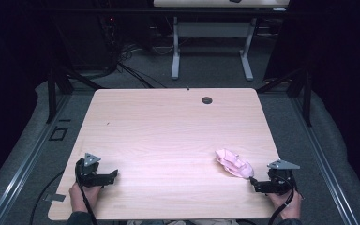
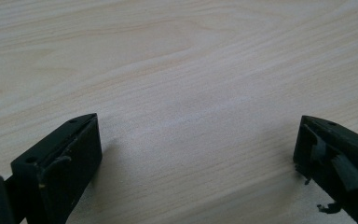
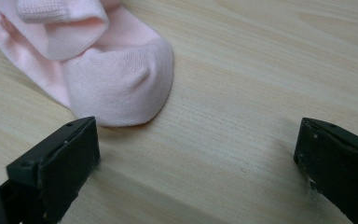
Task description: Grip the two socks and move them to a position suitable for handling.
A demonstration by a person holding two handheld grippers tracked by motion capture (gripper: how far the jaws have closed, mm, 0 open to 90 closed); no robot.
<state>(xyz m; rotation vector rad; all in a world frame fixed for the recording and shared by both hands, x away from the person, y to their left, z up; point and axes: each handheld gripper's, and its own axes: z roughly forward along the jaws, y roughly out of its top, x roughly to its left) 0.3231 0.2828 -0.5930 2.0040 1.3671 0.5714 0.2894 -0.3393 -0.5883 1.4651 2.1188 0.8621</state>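
A crumpled pale pink sock (image 1: 234, 163) lies on the wooden table (image 1: 168, 136) near its front right. In the right gripper view the sock's (image 3: 98, 60) rounded toe end rests just ahead of the left jaw. My right gripper (image 1: 253, 183) sits low at the front right edge, open, its jaws wide apart with bare wood between them (image 3: 196, 158). My left gripper (image 1: 114, 175) rests at the front left, also open (image 2: 196, 154), nothing but table between its jaws.
A dark round grommet hole (image 1: 207, 100) sits near the table's far edge. Beyond the table stand another desk's white legs (image 1: 176, 51) and cables on the floor. Black frame posts (image 1: 51, 89) flank the table on both sides.
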